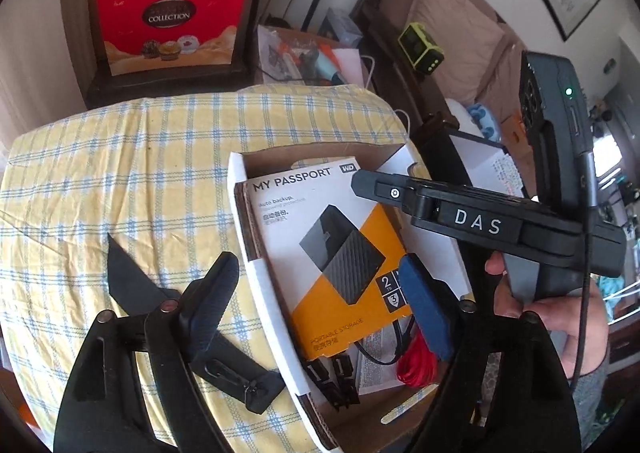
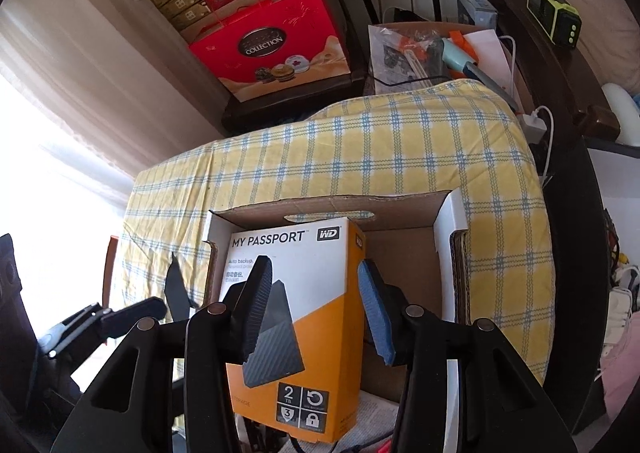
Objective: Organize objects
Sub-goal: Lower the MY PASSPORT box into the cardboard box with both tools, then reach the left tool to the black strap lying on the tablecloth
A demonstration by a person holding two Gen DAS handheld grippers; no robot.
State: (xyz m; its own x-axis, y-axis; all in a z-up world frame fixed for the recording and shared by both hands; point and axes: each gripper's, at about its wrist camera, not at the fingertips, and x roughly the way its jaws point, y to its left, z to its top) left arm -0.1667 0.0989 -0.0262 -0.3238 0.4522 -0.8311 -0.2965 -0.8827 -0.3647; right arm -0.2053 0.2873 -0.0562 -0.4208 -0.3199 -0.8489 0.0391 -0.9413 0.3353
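Note:
A white and orange My Passport hard drive box (image 2: 316,385) stands tilted inside an open cardboard box (image 2: 452,229) on the yellow checked tablecloth (image 2: 400,141). My right gripper (image 2: 314,265) is shut on it, with the black finger across its printed front and the blue finger (image 2: 376,317) by its orange side. In the left wrist view the same hard drive box (image 1: 320,237) leans in the cardboard box (image 1: 240,213). There one right gripper finger (image 1: 372,185) reaches its top corner. My left gripper (image 1: 318,261) is open, its fingers straddling the carton's white left wall without touching it.
Red cord (image 1: 416,365), black cables, connectors (image 1: 336,377) and papers lie in the carton's near end. Black flat pieces (image 1: 124,277) rest on the cloth (image 1: 160,157) to its left. A red gift bag (image 1: 172,25), a tool-filled box (image 1: 312,53) and a green device (image 1: 422,47) stand beyond the table.

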